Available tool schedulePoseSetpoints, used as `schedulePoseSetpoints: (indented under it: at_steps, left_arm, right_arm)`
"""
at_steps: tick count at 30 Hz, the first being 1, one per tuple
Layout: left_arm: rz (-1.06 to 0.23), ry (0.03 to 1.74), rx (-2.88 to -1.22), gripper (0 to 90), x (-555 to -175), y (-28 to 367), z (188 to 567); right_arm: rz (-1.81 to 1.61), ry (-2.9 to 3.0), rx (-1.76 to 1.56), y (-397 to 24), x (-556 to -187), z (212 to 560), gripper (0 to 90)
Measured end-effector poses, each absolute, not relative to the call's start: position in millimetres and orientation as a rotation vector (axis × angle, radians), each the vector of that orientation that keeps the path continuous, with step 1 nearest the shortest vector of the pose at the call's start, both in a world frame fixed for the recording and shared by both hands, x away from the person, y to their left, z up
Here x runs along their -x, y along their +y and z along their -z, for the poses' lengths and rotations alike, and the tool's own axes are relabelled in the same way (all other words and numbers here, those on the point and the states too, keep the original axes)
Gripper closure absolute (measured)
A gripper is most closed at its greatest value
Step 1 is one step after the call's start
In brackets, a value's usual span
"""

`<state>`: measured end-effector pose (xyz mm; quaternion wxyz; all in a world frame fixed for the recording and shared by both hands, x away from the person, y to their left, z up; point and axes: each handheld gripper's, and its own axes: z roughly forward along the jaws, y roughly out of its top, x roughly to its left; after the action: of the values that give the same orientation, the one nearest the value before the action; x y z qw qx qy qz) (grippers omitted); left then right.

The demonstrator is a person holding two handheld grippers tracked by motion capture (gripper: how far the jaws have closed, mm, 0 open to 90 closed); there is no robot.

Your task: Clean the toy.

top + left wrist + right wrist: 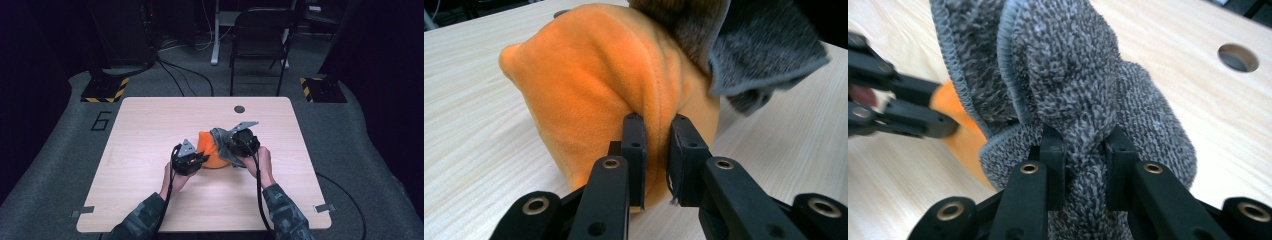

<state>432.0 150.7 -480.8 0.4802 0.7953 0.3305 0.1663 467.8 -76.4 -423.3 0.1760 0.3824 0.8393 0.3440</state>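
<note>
Seam pinch visible from left gripper view: left tongs [656, 125] clamping orange plush [594, 90], right tongs [1085, 140] gripping grey cloth [1073, 75] draping over it.

A light wooden table [150, 130] with rounded corners is seen standing on a grey floor [45, 165]. A round hole [239, 109] is cut near its far edge, and two small grey clips [82, 212] are fixed at the near corners. An orange plush cloth [210, 150] is resting directly on the tabletop, near the middle. A grey towel [223, 140] is laid over its right side; whether the towel touches the wood cannot be told.
</note>
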Motion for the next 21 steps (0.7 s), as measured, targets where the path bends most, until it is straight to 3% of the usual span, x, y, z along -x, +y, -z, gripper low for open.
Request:
schedulePoseSetpoints:
  at_steps: [11, 21]
  left_arm:
    - [-0.417, 0.807, -1.933, 72.5, -432.0, 151.4, 480.5]
    - [-0.443, 0.793, -1.937, 61.2, -430.2, 152.3, 477.7]
  right_arm:
    - [-0.990, 2.375, -1.096, -77.2, -471.4, 432.5, 75.7]
    - [-1.001, 2.366, -1.112, -79.1, -474.4, 435.2, 75.7]
